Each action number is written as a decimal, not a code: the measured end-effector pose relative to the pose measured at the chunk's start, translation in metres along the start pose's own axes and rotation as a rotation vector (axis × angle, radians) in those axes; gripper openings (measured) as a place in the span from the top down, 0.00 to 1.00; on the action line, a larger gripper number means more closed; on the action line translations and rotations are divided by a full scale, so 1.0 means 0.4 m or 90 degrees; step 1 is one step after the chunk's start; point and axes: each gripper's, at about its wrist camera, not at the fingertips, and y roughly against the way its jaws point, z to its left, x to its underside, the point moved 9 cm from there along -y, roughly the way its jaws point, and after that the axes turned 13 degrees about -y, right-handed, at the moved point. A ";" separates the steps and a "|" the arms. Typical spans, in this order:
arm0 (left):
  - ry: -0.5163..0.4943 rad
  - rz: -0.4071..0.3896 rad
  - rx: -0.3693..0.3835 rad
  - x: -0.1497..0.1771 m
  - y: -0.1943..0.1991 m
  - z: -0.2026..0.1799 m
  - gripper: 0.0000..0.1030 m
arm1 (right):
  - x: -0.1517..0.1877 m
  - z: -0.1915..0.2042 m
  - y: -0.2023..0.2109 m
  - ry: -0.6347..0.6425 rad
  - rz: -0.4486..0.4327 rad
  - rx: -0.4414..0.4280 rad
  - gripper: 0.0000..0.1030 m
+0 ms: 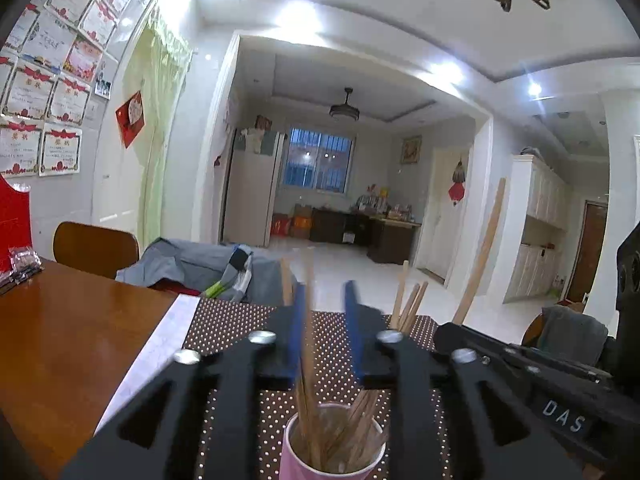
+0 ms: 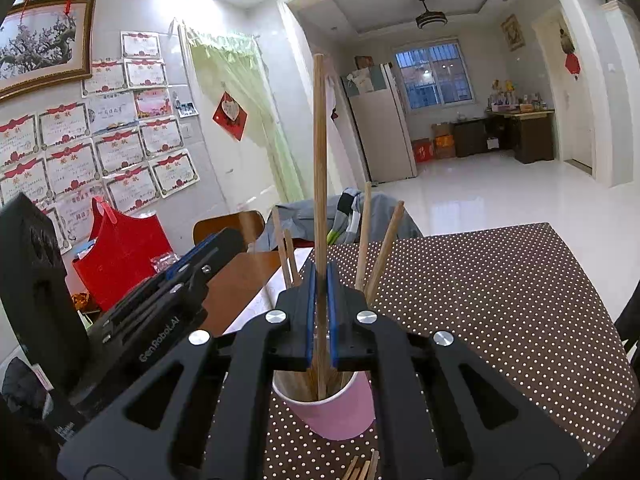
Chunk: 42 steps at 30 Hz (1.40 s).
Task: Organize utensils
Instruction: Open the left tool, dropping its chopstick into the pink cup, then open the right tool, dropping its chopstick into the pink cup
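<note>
A pink paper cup (image 1: 332, 456) (image 2: 340, 412) stands on the dotted mat and holds several wooden chopsticks (image 1: 408, 304) (image 2: 374, 248). My left gripper (image 1: 325, 292) is open just above the cup, with a blurred chopstick (image 1: 307, 320) loose between its fingers. My right gripper (image 2: 320, 276) is shut on a chopstick (image 2: 319, 160) that stands upright with its lower end inside the cup. That chopstick also shows in the left wrist view (image 1: 482, 252). More chopsticks (image 2: 362, 470) lie on the mat near the bottom edge.
A brown dotted mat (image 2: 500, 300) covers part of a wooden table (image 1: 60, 340). A red bag (image 2: 120, 256) stands at the table's left. Chairs with grey clothing (image 1: 192, 260) stand behind the table.
</note>
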 end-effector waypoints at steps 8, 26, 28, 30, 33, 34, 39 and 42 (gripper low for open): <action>-0.007 0.054 -0.016 0.009 -0.012 0.006 0.73 | 0.006 -0.002 -0.006 0.002 0.010 0.001 0.94; -0.028 0.152 -0.057 0.035 -0.029 0.011 0.60 | 0.054 -0.007 -0.050 0.004 0.064 0.018 0.94; -0.030 0.157 -0.059 0.037 -0.029 0.008 0.60 | 0.061 -0.007 -0.059 0.002 0.074 0.020 0.94; -0.034 0.160 -0.059 0.040 -0.030 0.005 0.60 | 0.062 -0.008 -0.062 0.004 0.076 0.025 0.93; -0.038 0.161 -0.060 0.040 -0.029 0.002 0.60 | 0.062 -0.008 -0.063 0.004 0.076 0.030 0.93; -0.039 0.161 -0.060 0.040 -0.029 0.000 0.60 | 0.061 -0.009 -0.062 0.004 0.075 0.030 0.93; -0.036 0.161 -0.062 0.040 -0.027 0.003 0.60 | 0.059 -0.008 -0.061 0.001 0.072 0.031 0.93; -0.033 0.163 -0.063 0.039 -0.026 0.005 0.59 | 0.057 -0.008 -0.055 0.001 0.069 0.032 0.83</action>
